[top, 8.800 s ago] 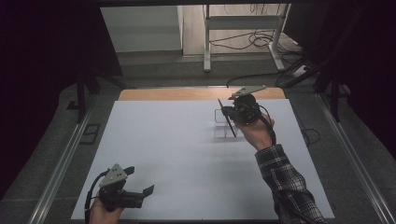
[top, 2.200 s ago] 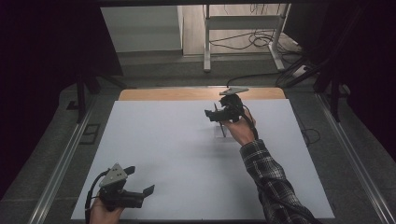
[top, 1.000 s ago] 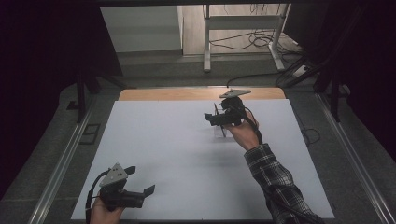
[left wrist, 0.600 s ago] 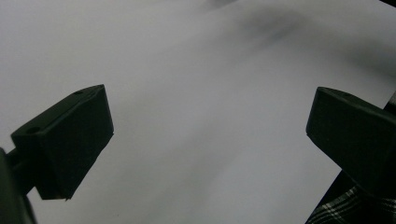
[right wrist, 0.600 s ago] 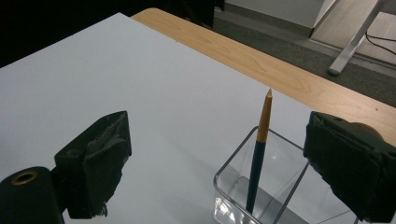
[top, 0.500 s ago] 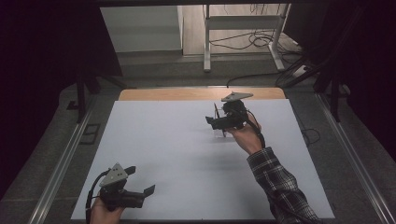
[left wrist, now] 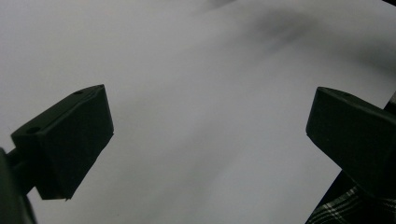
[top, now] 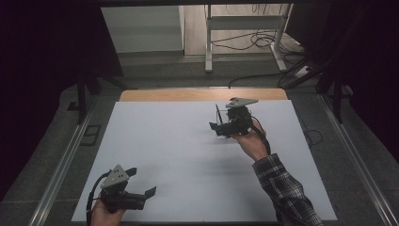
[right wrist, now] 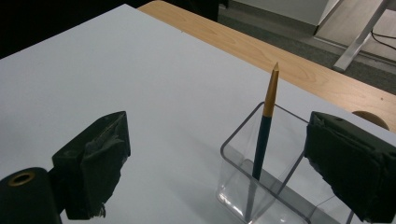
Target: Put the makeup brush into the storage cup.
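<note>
right hand-held gripper point(right wrist: 215, 163): mine, jaws spread wide, gripping nothing; clear holder sits between and just beyond them. High view point(top: 225, 127) shows it at the far right part of the desk.
pen point(right wrist: 264, 126): dark barrel, gold tapered top, standing tilted inside the holder, tip down at the bottom, gold end well above the rim. Thin dark line in the high view point(top: 218, 114).
clear holder point(right wrist: 243, 186): transparent box, open top, on the white desk point(top: 179, 155) near the wooden far edge point(right wrist: 261, 51). Looks to have an inner divider; which part the pen is in I cannot tell for sure.
left hand-held gripper point(left wrist: 205, 154): mine, released, jaws far apart over bare white surface, nothing between. Sits at the near left corner point(top: 134, 195), well apart from the holder.
risk 1: my right jaw is close beside the holder wall; a sideways move likely knocks or slides the light box.
risk 2: closing now would catch the holder rim, not the pen; the pen leans, so it could tip or rattle over.
risk 3: gold top is narrow and smooth, so a pinch up there may slip; better lower on the barrel, I judge.
right hand pose: forearm in plaid sleeve point(top: 282, 188) reaches forward from bottom right, wrist cocked, gripper pointed left and down toward the holder.
left hand pose: low near the desk edge, gripper aimed right, idle.
</note>
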Demonstrator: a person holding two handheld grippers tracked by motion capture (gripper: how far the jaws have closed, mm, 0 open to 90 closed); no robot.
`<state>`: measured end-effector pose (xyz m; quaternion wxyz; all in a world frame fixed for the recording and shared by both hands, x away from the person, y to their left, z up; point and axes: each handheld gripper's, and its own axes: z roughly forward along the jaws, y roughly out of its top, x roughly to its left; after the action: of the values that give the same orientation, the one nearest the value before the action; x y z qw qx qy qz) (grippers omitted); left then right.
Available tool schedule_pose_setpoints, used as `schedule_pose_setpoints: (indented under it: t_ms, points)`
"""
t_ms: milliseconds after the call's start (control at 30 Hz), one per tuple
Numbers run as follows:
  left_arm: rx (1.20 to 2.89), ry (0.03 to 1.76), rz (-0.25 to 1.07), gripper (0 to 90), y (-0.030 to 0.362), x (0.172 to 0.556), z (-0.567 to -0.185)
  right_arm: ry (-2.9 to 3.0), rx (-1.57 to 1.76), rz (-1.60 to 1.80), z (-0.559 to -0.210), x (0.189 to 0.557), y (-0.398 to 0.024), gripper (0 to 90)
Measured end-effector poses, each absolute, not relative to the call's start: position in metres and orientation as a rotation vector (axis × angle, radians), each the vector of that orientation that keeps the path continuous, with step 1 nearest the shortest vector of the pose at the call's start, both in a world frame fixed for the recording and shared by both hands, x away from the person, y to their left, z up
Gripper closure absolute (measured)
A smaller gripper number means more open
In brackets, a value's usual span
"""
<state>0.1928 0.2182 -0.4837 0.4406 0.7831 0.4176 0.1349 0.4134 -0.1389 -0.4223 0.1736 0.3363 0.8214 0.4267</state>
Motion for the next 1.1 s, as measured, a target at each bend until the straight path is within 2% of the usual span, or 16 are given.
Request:
schedule_pose_setpoints:
  t_ms: [1100]
  points:
    - [1.952, 1.031, 0.339, 1.1, 0.217, 0.192, -0.484, 2.349, 0.943, 1.203, -0.434, 0.397, -0.157, 4.7]
